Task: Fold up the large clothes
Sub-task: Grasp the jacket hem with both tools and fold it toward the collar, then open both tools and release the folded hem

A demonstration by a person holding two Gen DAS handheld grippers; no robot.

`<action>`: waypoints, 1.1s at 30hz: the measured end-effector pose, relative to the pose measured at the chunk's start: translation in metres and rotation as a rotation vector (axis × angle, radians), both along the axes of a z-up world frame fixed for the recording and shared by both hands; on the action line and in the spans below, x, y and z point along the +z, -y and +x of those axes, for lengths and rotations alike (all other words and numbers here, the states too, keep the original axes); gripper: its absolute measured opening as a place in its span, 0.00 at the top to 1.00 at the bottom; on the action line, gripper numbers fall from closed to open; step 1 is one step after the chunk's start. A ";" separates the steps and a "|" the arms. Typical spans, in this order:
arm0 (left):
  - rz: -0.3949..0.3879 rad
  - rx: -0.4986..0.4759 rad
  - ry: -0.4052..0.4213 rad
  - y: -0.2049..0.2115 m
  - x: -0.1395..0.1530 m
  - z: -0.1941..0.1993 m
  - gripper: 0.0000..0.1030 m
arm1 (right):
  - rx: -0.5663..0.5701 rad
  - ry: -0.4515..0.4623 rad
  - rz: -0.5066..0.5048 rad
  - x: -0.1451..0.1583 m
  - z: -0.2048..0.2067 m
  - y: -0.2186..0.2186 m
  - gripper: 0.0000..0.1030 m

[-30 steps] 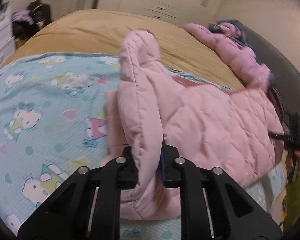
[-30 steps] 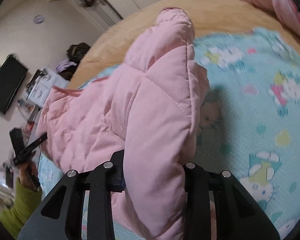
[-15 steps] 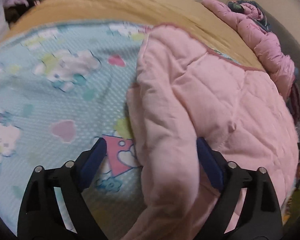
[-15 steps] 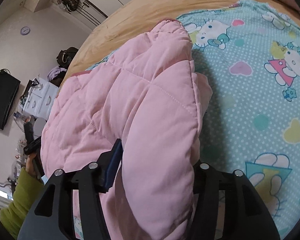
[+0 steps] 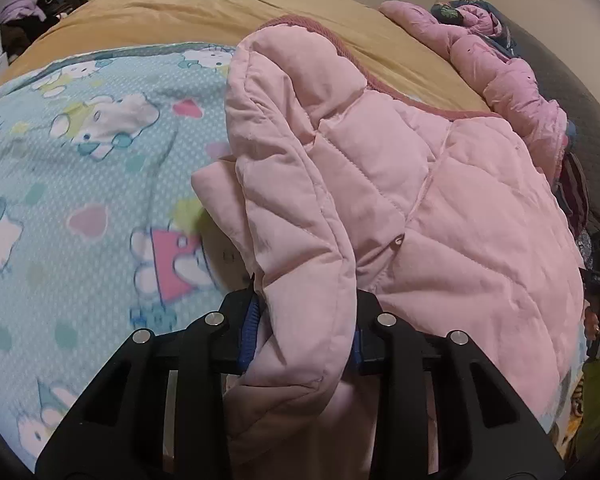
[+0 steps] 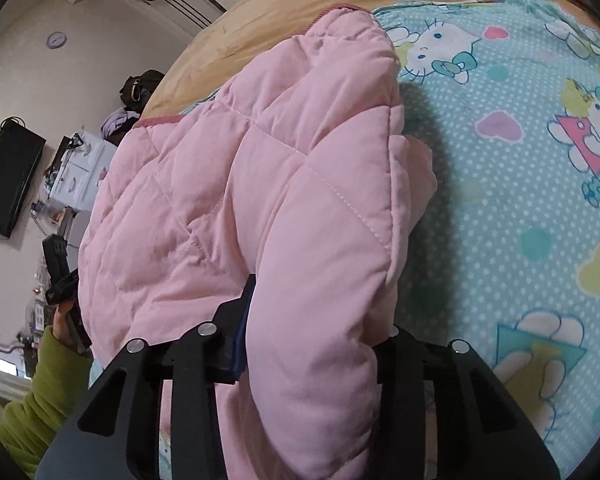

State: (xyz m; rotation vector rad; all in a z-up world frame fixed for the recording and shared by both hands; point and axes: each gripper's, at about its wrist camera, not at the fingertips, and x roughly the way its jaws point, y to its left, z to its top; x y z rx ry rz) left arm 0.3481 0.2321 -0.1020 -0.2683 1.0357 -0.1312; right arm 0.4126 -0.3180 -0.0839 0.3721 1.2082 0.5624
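Note:
A pink quilted jacket (image 5: 440, 200) lies on a bed over a light-blue cartoon-print blanket (image 5: 68, 184). My left gripper (image 5: 304, 328) is shut on a thick fold of the jacket's left edge, the fabric bulging between its fingers. The jacket also fills the right wrist view (image 6: 240, 184). My right gripper (image 6: 312, 336) is shut on a puffy fold of its right edge, just above the blanket (image 6: 540, 200). Both sets of fingertips are hidden by the fabric.
A tan bedspread (image 5: 188, 8) covers the far part of the bed. A second pink garment (image 5: 508, 76) lies along the far right edge. The other gripper and a green-sleeved hand (image 6: 56, 304) show at the bedside. A TV (image 6: 4, 176) hangs on the wall.
Half a second ago the left jaws stood wide around the jacket's edge; now they have shut on it. The right gripper's jaws have also drawn in on their fold.

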 end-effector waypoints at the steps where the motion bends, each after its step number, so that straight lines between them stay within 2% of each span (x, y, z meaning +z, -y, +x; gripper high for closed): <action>1: 0.005 -0.001 0.000 0.001 0.002 -0.008 0.76 | -0.001 0.000 -0.001 0.001 -0.005 0.000 0.65; 8: 0.027 -0.005 0.006 0.007 0.019 -0.053 0.77 | 0.021 0.007 -0.015 0.010 -0.035 0.002 0.66; 16: 0.026 0.010 0.008 0.006 0.023 -0.098 0.77 | 0.039 0.007 -0.044 0.012 -0.072 0.005 0.63; 18: 0.032 0.020 0.011 0.006 0.023 -0.100 0.76 | 0.004 0.026 -0.097 0.012 -0.075 0.009 0.42; 20: 0.048 0.040 0.012 0.005 0.023 -0.101 0.73 | -0.025 0.039 -0.152 0.018 -0.080 0.008 0.27; 21: 0.063 0.046 0.007 0.006 0.025 -0.101 0.70 | -0.038 0.052 -0.165 0.023 -0.083 0.009 0.19; 23: 0.096 0.059 0.018 0.005 0.030 -0.107 0.61 | -0.082 0.119 -0.223 0.036 -0.096 0.021 0.08; 24: 0.116 0.065 0.032 0.006 0.035 -0.111 0.51 | -0.115 0.176 -0.266 0.048 -0.106 0.025 0.05; 25: 0.136 0.082 0.046 0.007 0.042 -0.116 0.34 | -0.151 0.230 -0.304 0.061 -0.118 0.028 0.04; 29: 0.194 0.138 0.117 0.015 0.070 -0.144 0.19 | -0.215 0.413 -0.332 0.103 -0.173 0.032 0.04; 30: 0.203 0.142 0.145 0.021 0.079 -0.156 0.10 | -0.212 0.451 -0.333 0.113 -0.189 0.028 0.04; 33: 0.206 0.120 0.218 0.043 0.102 -0.190 0.09 | -0.195 0.562 -0.364 0.133 -0.238 0.008 0.04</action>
